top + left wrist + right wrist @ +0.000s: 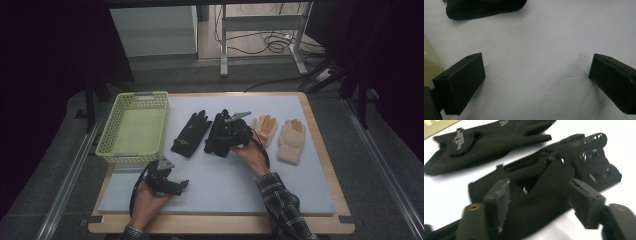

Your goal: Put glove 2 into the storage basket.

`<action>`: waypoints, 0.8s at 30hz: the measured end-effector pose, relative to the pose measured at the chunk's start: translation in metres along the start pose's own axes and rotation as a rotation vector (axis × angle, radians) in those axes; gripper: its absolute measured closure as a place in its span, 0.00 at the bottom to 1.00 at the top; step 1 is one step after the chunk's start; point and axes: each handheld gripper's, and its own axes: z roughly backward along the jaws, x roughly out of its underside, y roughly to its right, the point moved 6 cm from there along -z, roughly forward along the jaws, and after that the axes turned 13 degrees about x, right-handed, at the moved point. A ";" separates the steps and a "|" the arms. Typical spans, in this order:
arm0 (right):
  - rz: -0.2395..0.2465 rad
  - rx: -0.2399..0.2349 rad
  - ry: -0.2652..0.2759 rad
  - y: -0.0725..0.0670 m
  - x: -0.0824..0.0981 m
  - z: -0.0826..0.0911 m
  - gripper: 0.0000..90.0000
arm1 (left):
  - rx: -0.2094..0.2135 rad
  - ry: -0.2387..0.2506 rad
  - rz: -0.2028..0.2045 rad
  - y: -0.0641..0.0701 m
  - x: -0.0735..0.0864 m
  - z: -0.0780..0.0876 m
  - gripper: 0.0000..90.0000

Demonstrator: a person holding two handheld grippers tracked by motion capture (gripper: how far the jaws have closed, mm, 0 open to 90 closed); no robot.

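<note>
Left gripper (183, 184) rests low near the front left of the tabletop (225, 185), held in the left hand (147, 197). Its fingers (461, 82) stand wide apart over bare white mat, holding nothing. The mat around it lies open toward the front edge and to the right.

Right gripper (540, 202), held in the right hand (250, 152), sits over the second black glove (216, 134) at mid-table. Fingers (497, 200) apart, one on each side of the glove's cuff area; whether they touch the fabric cannot be told. In the right gripper view this glove (564, 177) lies flat, matte black, with perforated patches near the finger end.

Gloves counted: four in a row across the middle of the mat.
- Two black: first black glove (191, 132) to the left, with a small printed mark on its wrist strap; the second just beside it.
- Two tan: inner tan glove (265, 129) with orange finger pads, outer tan glove (291, 140) nearer the right edge.

One pale yellow basket (111, 127), lattice walls, at the left edge of the tabletop, beside the first black glove but apart from it. It holds nothing.
</note>
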 end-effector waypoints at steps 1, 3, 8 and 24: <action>-0.003 0.002 -0.001 0.000 -0.003 -0.003 0.32 | 0.000 0.000 0.000 0.000 0.000 0.000 0.01; -0.003 0.006 -0.005 -0.002 -0.007 -0.010 0.29 | 0.000 0.002 0.002 0.000 0.000 0.000 0.01; 0.014 0.029 -0.035 -0.005 -0.008 -0.028 0.29 | 0.000 0.003 0.002 0.000 0.000 0.000 0.01; 0.047 0.054 -0.071 -0.006 -0.005 -0.033 0.87 | 0.000 0.008 0.005 0.000 0.000 -0.001 0.01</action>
